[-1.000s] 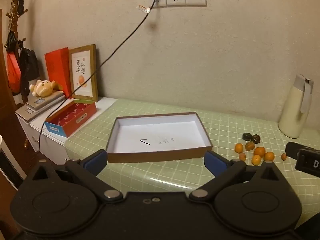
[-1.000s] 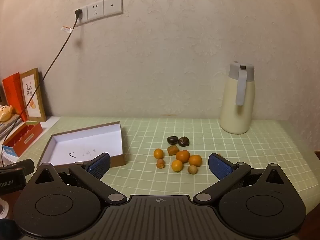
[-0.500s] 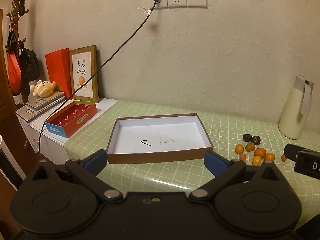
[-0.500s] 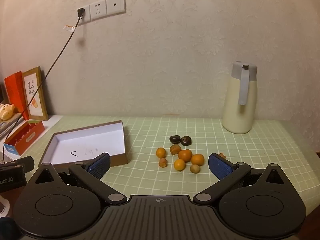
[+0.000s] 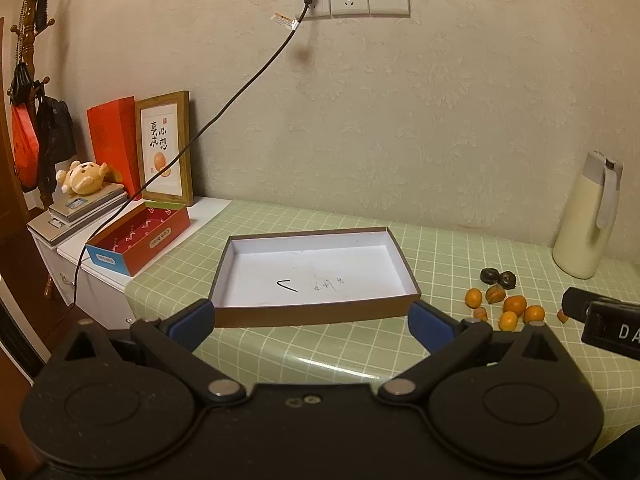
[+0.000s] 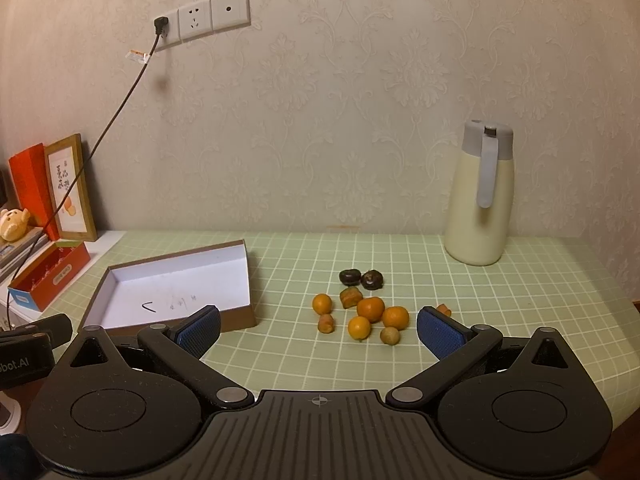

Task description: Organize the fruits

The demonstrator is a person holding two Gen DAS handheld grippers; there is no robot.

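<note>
A cluster of small fruits [image 6: 370, 309] lies on the green checked table: several orange kumquats, two dark chestnuts [image 6: 361, 279] and some brownish pieces. My right gripper [image 6: 318, 330] hovers open just in front of them, nothing between its blue pads. A shallow brown box [image 5: 316, 272] with a white inside sits empty to the left of the fruits [image 5: 505, 300]. My left gripper [image 5: 312, 324] is open at the box's near edge. The same box [image 6: 176, 288] shows at the left of the right wrist view.
A cream thermos jug [image 6: 480, 196] stands at the back right of the table. A red open box [image 5: 138, 238], a framed picture [image 5: 164, 148] and a plush toy [image 5: 82, 176] sit on a white cabinet at the left. A black cable [image 5: 224, 116] hangs from the wall socket.
Both grippers have drifted slightly closer to the table and to the right. Both stay open and nothing has been picked up.
</note>
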